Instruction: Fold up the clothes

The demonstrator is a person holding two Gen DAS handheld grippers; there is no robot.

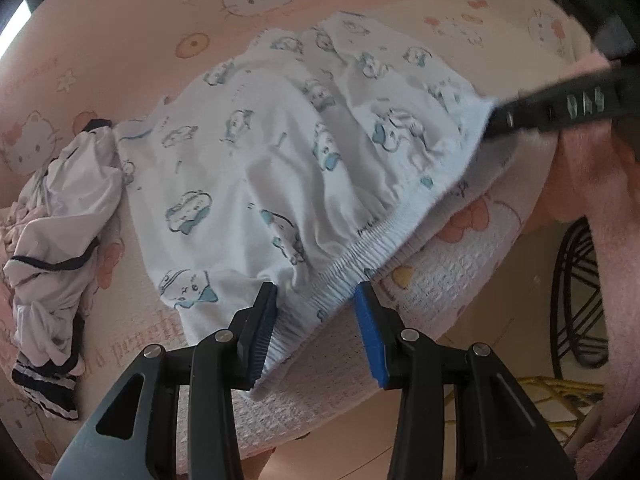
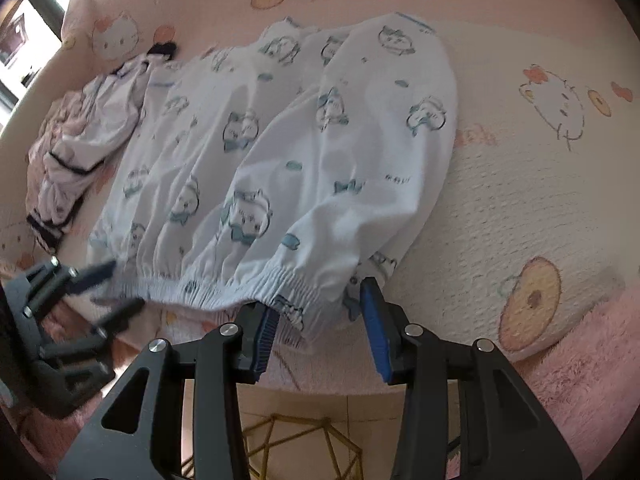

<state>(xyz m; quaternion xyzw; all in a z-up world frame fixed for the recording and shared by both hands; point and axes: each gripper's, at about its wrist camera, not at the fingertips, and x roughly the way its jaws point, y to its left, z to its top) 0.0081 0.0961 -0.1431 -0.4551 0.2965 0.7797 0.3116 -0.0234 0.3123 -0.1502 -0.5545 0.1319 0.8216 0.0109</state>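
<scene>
**Both grippers at the waistband, neither one biting yet**

While the white printed shorts (image 2: 280,152) lie spread on the cartoon-cat bedspread (image 2: 520,184), we have both hand-held grippers at the near edge of the bed, where the elastic waistband (image 2: 224,284) runs along that edge. The garment's long axis runs away from us, waistband nearest, leg hems toward the far side of the bed.

Our left gripper (image 1: 316,332) stands with its jaws apart. The left end of the waistband lies between the 2 blue pads; the left pad touches the cloth, the right pad stands clear of it, so nothing is clamped. Our right gripper (image 2: 320,320) is likewise released: the waistband's right corner sits in the gap, with the fold of cloth not pinched from both sides as far as we can see.

We judge the coming move to turn on this: the elastic lies straight ahead of both sets of fingers and crosses them roughly at right angles, each hand being nearer its own corner. Closing on those 2 corners would let us lift the band and carry it toward the hems.

A second crumpled garment, white with dark trim (image 1: 60,216), lies just beside the shorts toward the bed's left edge, touching them at the far corner, so we would keep the fold clear of it.
</scene>
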